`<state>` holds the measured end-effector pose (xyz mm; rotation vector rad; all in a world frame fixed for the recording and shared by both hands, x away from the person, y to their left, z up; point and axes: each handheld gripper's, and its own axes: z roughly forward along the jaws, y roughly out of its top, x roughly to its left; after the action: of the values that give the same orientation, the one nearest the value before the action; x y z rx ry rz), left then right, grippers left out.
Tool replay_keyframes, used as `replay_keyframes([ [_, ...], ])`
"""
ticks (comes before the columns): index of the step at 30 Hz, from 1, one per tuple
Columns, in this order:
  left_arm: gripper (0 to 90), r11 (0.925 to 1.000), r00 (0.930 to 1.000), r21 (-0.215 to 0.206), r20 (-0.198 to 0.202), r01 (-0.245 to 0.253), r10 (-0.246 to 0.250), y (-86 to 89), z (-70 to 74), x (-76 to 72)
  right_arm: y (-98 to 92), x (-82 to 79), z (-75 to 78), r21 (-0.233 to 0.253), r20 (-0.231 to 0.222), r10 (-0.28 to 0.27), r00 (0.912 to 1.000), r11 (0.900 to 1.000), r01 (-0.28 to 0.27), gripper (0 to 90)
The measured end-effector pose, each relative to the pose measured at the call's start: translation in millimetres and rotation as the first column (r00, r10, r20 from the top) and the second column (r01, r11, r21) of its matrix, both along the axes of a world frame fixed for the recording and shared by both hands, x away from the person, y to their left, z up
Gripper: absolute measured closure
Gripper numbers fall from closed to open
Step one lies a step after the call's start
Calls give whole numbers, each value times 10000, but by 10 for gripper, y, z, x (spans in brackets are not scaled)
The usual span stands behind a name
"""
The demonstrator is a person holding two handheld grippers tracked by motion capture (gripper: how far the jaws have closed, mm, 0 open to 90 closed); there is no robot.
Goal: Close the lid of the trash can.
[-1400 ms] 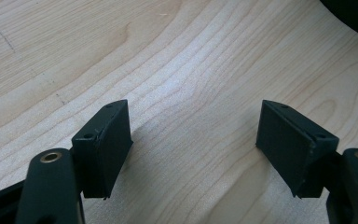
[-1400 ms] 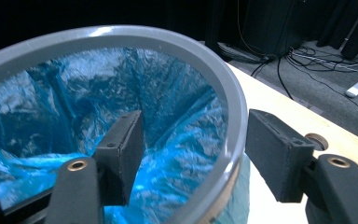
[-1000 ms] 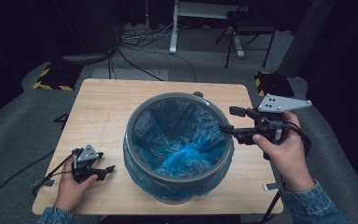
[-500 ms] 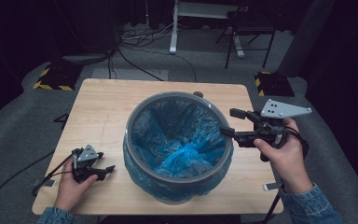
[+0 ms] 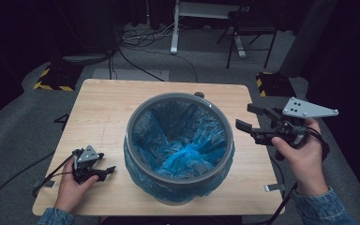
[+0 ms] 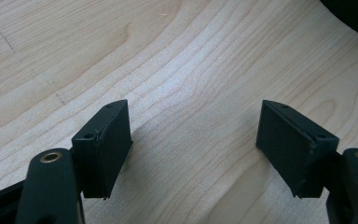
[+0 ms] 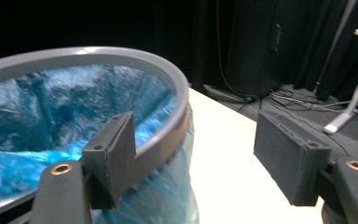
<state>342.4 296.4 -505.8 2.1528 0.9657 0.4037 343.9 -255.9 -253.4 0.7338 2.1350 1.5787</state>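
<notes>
Since a second ago I've pulled my right tool (image 5: 249, 118) back off the rim of the bin, so now it hangs just off the bin's right side over the tabletop (image 5: 108, 108), clear of the rim instead of over it. Biggest thing here is that light wood tabletop, and sitting pretty much dead center on it is the grey round bin (image 5: 180, 146) with the blue bag liner (image 5: 183, 159) tucked inside and folded over the outside below the rim. In the right gripper view the grey rim (image 7: 168, 84) curves right behind my near jaw, with the blue plastic bunched under it, and the jaws are spread wide with nothing between them. My left tool (image 5: 104, 169) is way over at the near left corner of the tabletop, well apart from the bin, resting low in my left hand (image 5: 72, 185). In the left gripper view its jaws are wide apart too, just bare wood grain (image 6: 191, 93) between them, holding nothing. My right hand (image 5: 302, 161) is gripping its handle out past the table's right edge.
</notes>
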Motion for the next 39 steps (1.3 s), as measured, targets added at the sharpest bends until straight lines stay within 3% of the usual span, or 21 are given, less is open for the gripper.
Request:
replay_keyframes([
  [15,262,10000,10000,-13,-2,9,-9,0,-1,1,-352,13,-276,-888,-242,-1089,9938,9904,1064,305],
  [39,262,10000,10000,-8,0,3,-3,0,-1,1,-692,41,-1073,-1684,-1420,-1899,9715,9717,1653,271],
])
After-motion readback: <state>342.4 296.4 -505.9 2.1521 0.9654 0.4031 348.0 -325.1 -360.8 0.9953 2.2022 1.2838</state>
